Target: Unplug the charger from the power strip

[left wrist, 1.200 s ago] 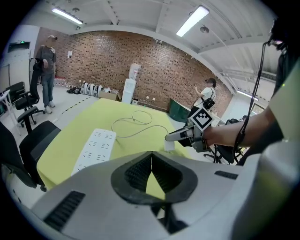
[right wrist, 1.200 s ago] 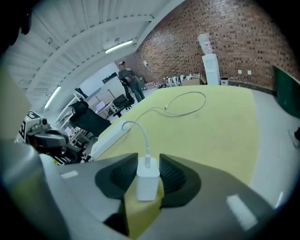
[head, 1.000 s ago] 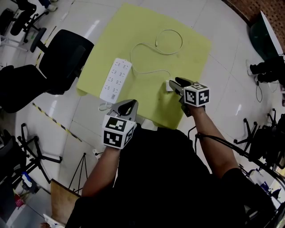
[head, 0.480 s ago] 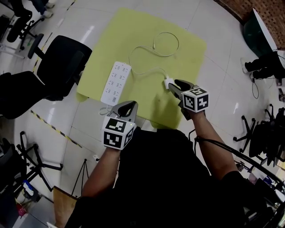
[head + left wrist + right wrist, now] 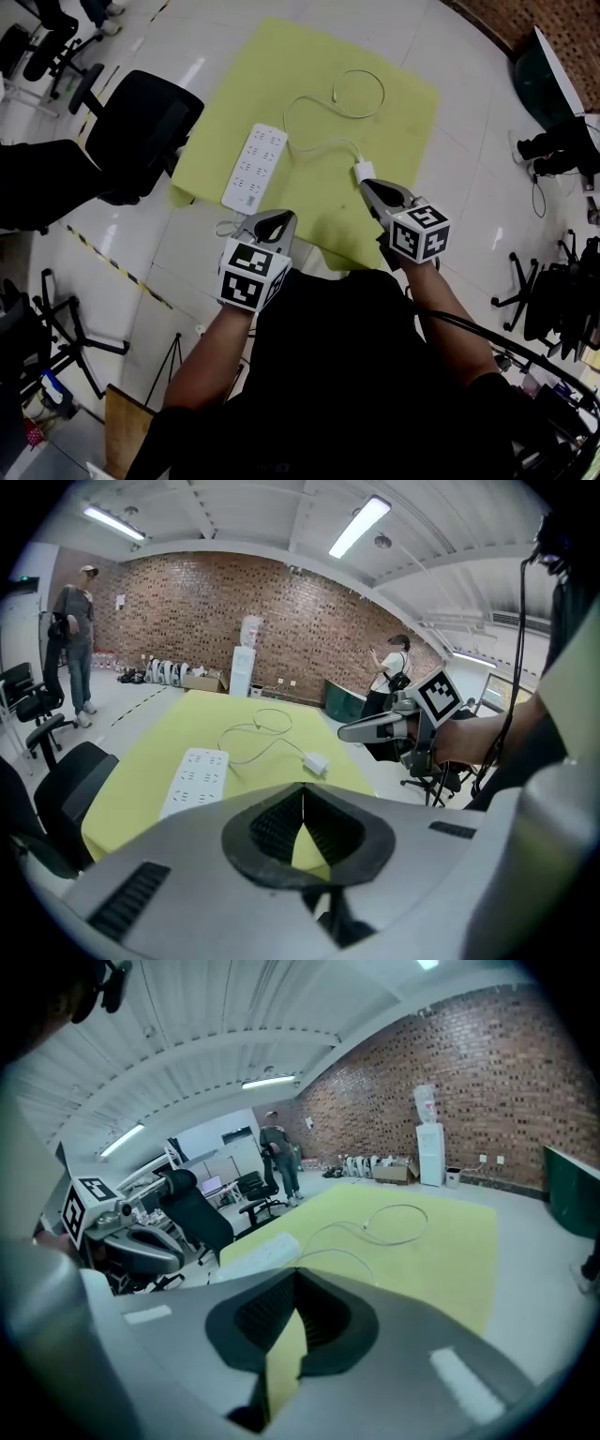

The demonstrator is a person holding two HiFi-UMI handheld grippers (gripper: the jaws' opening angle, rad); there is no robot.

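Note:
A white power strip (image 5: 255, 167) lies on the left part of the yellow mat (image 5: 394, 103) with no plug in it. The white charger (image 5: 364, 172) lies apart from it on the mat, its thin cable (image 5: 349, 92) looping toward the far side. My right gripper (image 5: 368, 185) hovers just in front of the charger, shut and empty; in the left gripper view it hangs above the charger (image 5: 315, 763) without touching it. My left gripper (image 5: 274, 216) is held off the mat's near edge, jaws together, nothing in them.
A black office chair (image 5: 141, 117) stands at the mat's left edge, with more chairs (image 5: 42, 37) beyond. A green bin (image 5: 553, 75) and cables (image 5: 544, 187) are at the right. People (image 5: 75, 630) stand near the far brick wall.
My right gripper has lifted up and back off the charger and its jaws have gone from wide open to shut. The charger stays on the mat. The left gripper barely moved.

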